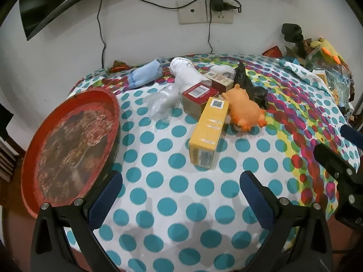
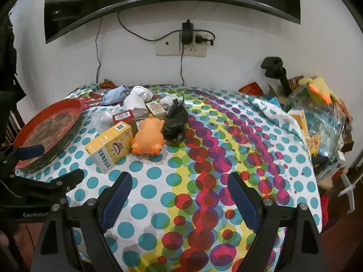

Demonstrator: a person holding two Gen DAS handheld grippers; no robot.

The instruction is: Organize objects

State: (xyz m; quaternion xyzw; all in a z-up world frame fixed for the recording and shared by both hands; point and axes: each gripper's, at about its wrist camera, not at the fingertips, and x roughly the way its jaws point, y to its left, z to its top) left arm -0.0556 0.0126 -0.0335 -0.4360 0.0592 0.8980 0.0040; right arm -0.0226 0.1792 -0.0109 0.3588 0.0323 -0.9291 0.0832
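While both grippers hang open and empty over the near edge of the counter [image 1: 172, 195], nothing appears sorted yet. Left gripper [image 1: 179, 190] faces the yellow box [image 1: 207, 128]; right gripper [image 2: 179, 195] hovers over bare cloth. At far centre lie the orange toy [image 1: 246, 106], red box [image 1: 197, 94], white sock [image 1: 185, 72], blue sock [image 1: 145, 74] and black bag [image 2: 175, 122], clustered. At left, the red tray [image 1: 68, 145] holds none of them, so I judge all placing remains.

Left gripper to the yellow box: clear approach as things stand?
Probably yes. The left gripper is open with bare cloth between it and the yellow box; the orange pig toy touches only the box's far right side.
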